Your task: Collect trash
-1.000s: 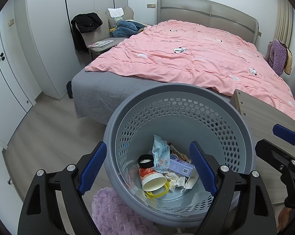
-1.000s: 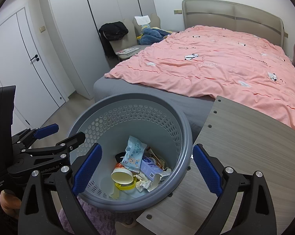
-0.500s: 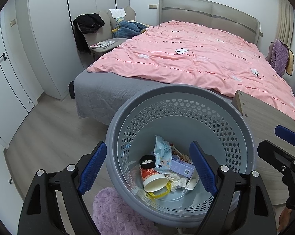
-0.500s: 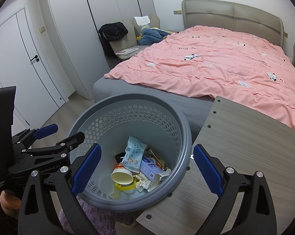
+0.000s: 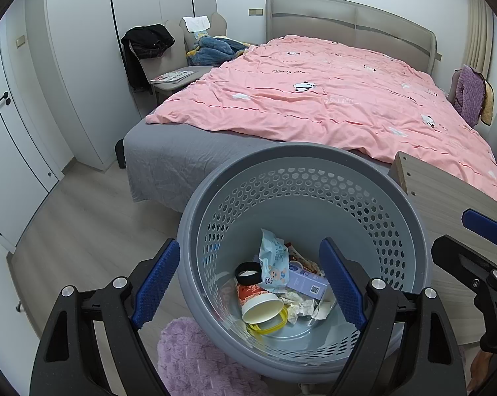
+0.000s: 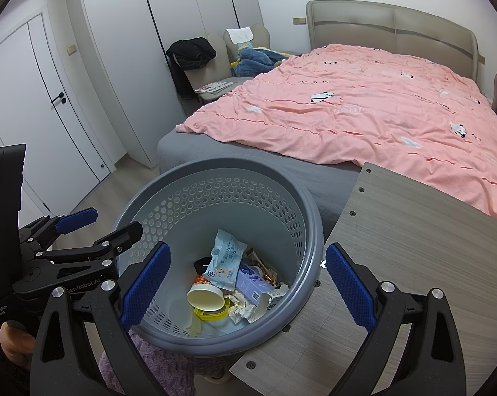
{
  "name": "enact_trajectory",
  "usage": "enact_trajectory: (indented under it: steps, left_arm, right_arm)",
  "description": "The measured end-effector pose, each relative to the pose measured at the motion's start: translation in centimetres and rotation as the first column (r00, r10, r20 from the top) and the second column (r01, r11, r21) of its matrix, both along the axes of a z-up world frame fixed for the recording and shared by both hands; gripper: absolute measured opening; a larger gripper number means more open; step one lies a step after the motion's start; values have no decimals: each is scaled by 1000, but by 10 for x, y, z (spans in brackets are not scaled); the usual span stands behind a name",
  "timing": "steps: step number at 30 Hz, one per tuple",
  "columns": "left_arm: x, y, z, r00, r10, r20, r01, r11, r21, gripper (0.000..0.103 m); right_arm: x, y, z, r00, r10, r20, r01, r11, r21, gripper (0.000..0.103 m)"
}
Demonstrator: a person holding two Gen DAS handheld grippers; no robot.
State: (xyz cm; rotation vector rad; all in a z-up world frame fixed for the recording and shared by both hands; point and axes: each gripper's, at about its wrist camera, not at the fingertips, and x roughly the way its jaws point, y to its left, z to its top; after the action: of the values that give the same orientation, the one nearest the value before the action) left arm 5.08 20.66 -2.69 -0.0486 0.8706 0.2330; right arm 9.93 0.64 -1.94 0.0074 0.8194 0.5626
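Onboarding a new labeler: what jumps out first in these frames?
The grey perforated basket fills the foreground, with trash at its bottom: a paper cup, a blue wet-wipe pack and a lilac carton. Behind it, a bed under a pink panda-print duvet spans the room. Both tools, left and right, hang open and empty above the basket.

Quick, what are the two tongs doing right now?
Left tongs: open, holding nothing.
Right tongs: open, holding nothing.

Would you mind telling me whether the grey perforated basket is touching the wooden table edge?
Cannot tell. In the right wrist view the grey perforated basket overlaps the wooden table edge, hiding any contact or gap.
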Motion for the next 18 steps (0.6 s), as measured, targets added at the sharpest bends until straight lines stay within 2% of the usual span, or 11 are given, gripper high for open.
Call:
enact_trajectory:
  steps: [18]
  left_arm:
    - [0, -2, 2, 1000, -4, 3, 4, 1000, 0, 83]
  right_arm:
    - [1, -1, 1, 1000, 0, 4, 0, 1000, -4, 93]
